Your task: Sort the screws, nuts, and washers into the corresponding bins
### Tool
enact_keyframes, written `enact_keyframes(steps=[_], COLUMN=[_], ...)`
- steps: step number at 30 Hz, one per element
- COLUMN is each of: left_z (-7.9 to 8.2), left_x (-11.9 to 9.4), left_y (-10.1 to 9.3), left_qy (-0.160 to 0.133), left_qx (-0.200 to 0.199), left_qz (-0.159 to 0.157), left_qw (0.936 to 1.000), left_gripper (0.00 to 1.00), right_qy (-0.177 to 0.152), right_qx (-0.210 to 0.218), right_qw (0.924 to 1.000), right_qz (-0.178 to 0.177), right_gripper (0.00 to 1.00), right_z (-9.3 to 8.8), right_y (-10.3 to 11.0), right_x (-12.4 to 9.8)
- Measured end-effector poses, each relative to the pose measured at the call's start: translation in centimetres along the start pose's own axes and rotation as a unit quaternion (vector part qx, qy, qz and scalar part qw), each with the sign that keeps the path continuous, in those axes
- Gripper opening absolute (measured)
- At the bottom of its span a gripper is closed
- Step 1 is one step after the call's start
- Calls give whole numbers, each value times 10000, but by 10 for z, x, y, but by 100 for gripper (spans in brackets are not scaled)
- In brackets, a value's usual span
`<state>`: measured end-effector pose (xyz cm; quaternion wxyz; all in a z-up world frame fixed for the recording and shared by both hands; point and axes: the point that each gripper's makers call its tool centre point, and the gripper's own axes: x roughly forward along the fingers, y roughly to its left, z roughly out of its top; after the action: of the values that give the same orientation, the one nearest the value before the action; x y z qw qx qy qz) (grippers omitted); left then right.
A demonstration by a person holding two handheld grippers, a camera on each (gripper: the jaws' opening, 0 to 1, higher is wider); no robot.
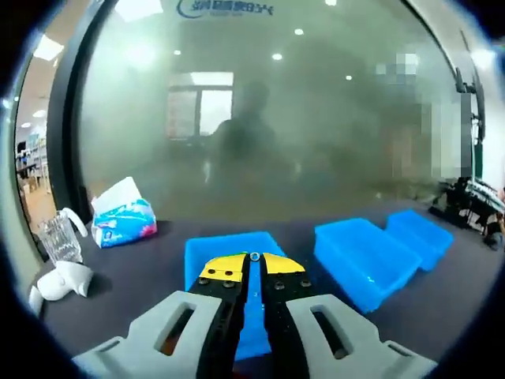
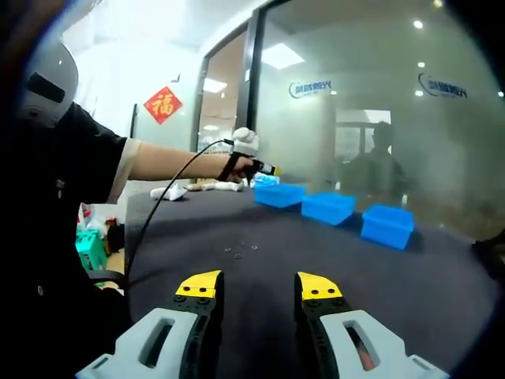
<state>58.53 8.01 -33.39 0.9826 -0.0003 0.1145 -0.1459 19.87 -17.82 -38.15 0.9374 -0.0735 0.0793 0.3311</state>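
On the dark desk (image 1: 134, 300), left gripper view: my left gripper (image 1: 254, 272), jaws pressed together, yellow tips meeting over the near blue bin (image 1: 225, 249). A small dark speck sits at the very tips; I judge it a piece of hardware pinched there, but it is too small to name as screw, nut or washer. To the right, a second blue bin (image 1: 363, 257); further right and farther off, a third blue bin (image 1: 422, 233). To the far left, a tissue pack (image 1: 122, 217), a clear glass (image 1: 59, 237) and crumpled white paper (image 1: 63, 280). Behind the desk, a frosted glass wall (image 1: 316, 118).

On the same desk, right gripper view: my right gripper (image 2: 259, 288), jaws parted and nothing between them, hovering above the cloth. Just beyond it, in mid-desk, the loose hardware (image 2: 241, 251), a few tiny dark pieces lying close together; kinds not distinguishable. Far across, the three bins in a row, with my left gripper held out over the leftmost one.

Step in hand, as I judge it: a drop by the left gripper into the near bin, while the right waits. Next move calls for parting the left jaws squarely over the bin, then lowering the right gripper onto one small piece, a fine pinch on a flat thing.
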Motion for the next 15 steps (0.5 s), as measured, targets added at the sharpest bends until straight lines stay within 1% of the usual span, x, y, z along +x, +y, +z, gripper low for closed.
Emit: enact_keyframes(steps=[5,7,9,12,15], left_z=[-4,-5,-5,-7,-10], left_x=[1,1,1,-2,-6], left_y=[-5,-7,-7,-10,-14], left_qy=[34,48,67,99,143], left_qx=[3,74,128,181,208], left_qz=[-82,-146,-149,-222,-299], left_qw=[10000,9999,9998,9995,9992], left_gripper=[8,15,26,33,36], right_qy=[8,0,2,-2,-6], right_qx=[-4,3,0,5,7], right_qw=[10000,10000,10000,10000,10000], right_qz=[19,20,22,23,30], right_gripper=[32,32,32,32,32], right_z=[-1,0,-1,0,0], right_y=[1,1,1,1,2], right_x=[0,0,1,1,1])
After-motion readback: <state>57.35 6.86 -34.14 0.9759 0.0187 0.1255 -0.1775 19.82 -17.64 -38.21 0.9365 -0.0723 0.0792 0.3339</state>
